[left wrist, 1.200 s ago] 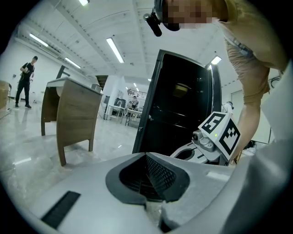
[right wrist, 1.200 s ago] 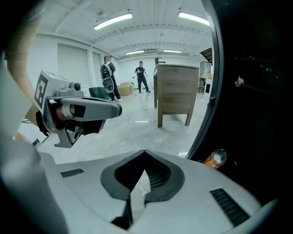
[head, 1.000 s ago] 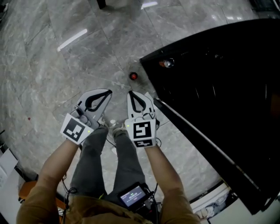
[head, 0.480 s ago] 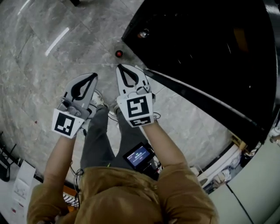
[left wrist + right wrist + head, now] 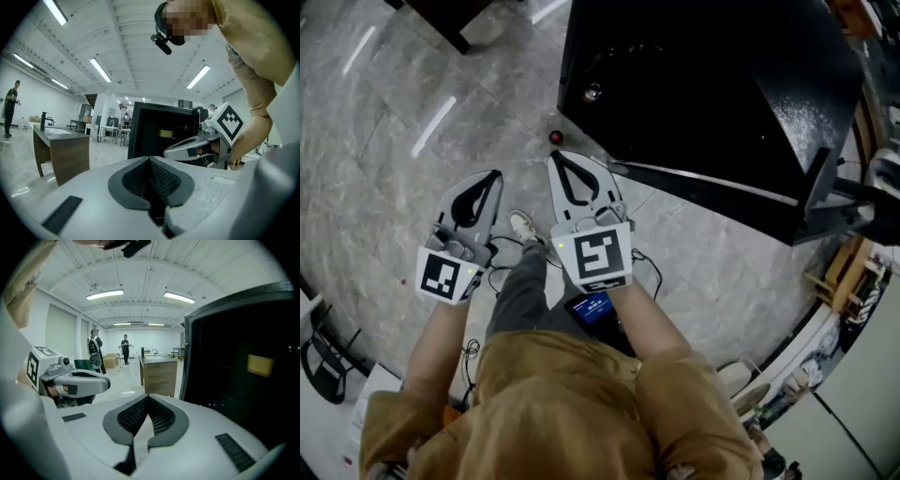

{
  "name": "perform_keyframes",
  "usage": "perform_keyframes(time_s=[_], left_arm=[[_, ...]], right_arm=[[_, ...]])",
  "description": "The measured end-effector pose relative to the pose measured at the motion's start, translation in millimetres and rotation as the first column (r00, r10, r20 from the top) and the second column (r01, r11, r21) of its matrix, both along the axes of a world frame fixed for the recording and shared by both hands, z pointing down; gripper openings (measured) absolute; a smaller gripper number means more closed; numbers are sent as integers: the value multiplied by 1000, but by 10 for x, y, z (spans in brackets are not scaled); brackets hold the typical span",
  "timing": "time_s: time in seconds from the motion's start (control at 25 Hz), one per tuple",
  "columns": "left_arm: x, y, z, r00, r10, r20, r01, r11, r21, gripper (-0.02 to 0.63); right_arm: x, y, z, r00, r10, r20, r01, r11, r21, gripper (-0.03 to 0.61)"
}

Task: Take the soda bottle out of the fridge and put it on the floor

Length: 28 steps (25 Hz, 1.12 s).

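Now left gripper [image 5: 493,174] and right gripper [image 5: 555,158] show jaws together, empty, near the fridge [image 5: 694,84].

Mustard top [image 5: 562,412], grey trousers [image 5: 520,300]; white left hand-held gripper [image 5: 492,174] and right hand-held gripper [image 5: 555,157] carry black-marker cubes [image 5: 600,258].

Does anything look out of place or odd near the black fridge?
Only one thing: a small red round object lies alone on the grey floor beside the corner of the fridge. It is too small to identify.
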State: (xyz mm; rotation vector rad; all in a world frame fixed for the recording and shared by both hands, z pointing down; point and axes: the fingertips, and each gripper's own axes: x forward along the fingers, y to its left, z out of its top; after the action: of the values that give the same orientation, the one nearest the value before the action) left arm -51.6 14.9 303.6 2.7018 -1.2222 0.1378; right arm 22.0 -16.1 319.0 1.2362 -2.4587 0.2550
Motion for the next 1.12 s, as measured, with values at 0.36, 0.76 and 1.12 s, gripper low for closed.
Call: perform_keyframes(time_s=[0.36, 0.76, 1.12], left_arm=[[293, 67, -861, 998, 55, -32, -52, 995, 88, -5], [252, 161, -1625, 999, 47, -25, -41, 980, 195, -5], [192, 182, -1971, 1000, 24, -12, -20, 972, 236, -5]], right_arm=[[345, 19, -1049, 996, 56, 76, -66, 989, 135, 0], [571, 185, -1882, 980, 84, 181, -122, 970, 208, 0], [778, 168, -2379, 969, 69, 237, -129, 960, 249, 0]])
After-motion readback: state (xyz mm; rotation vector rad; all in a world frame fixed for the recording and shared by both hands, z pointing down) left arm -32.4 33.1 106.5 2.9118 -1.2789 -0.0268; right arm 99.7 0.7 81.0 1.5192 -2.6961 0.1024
